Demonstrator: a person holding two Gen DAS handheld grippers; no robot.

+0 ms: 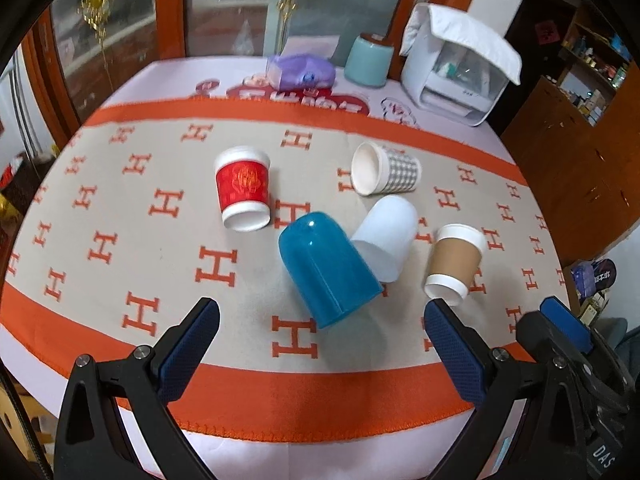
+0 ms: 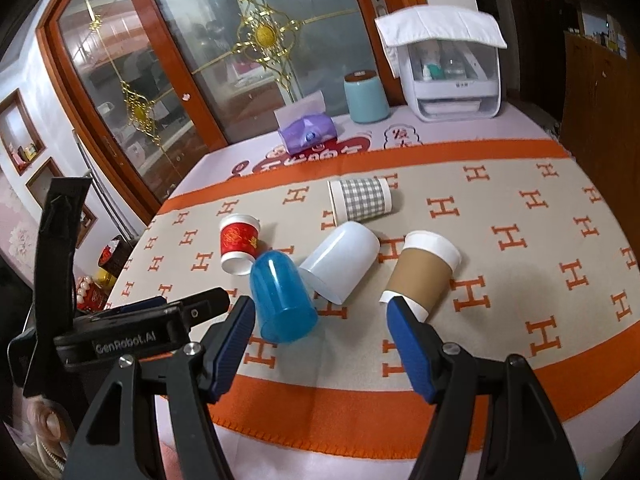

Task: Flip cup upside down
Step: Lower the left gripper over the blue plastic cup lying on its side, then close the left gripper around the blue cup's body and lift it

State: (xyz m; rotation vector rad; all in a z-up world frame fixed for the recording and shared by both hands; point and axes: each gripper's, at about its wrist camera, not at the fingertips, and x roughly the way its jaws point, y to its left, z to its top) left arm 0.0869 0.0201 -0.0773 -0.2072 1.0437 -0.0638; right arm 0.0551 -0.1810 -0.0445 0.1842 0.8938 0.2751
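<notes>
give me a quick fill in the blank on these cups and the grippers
1. Both the left gripper and the right gripper are ____.
2. The cup lying nearest the left gripper is ____ plastic.
3. The checked cup lies on its ____.
4. The tablecloth is printed with the letter ____.

Missing words: open; blue; side; H
</notes>
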